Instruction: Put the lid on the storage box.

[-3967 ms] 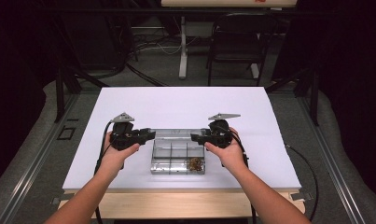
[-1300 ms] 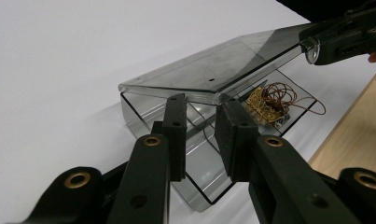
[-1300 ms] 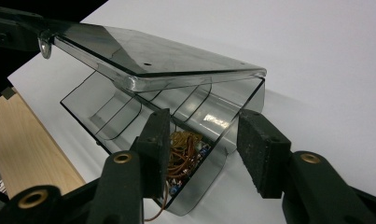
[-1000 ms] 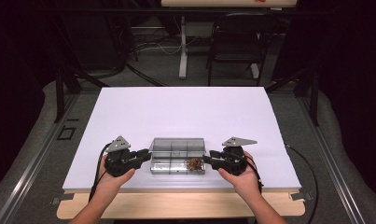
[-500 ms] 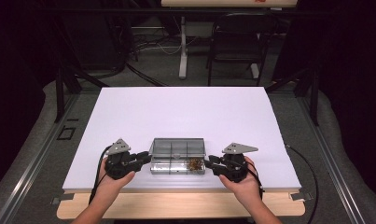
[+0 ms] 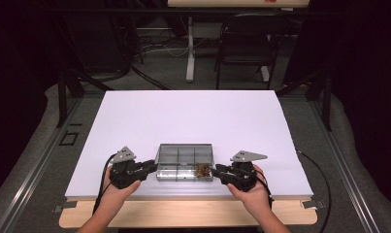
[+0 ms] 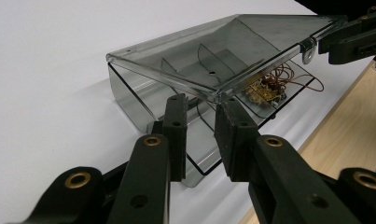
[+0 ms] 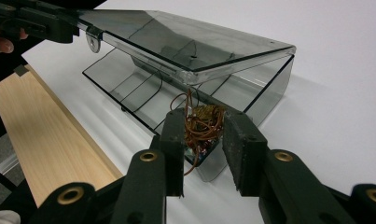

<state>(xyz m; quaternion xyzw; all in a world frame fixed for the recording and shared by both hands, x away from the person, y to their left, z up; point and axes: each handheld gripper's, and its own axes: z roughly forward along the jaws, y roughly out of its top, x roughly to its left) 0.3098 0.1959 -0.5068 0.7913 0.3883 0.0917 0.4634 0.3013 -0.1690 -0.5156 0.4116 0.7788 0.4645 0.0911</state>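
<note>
Smoky clear plastic compartment box [image 6: 184, 162] sits near the white desk [image 6: 193, 116] front edge, lid half raised. Left tool [image 7: 202, 128] pinches the lid's corner; right tool [image 8: 204, 140], jaws just narrowing, brackets the box's end (brown wire tangle [image 8: 202, 123] inside), contact unclear. Lift slowly, bracing the base.

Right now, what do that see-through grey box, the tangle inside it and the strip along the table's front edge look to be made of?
The smoky grey see-through compartment box looks like hard glossy plastic: you see its dividers through the lid, and the edges gleam. The reddish-brown tangle seems to be thin coppery wire; what it sits on is unclear. The pale strip along the table edge looks like matt wood or wood-look laminate, with visible grain.
</note>
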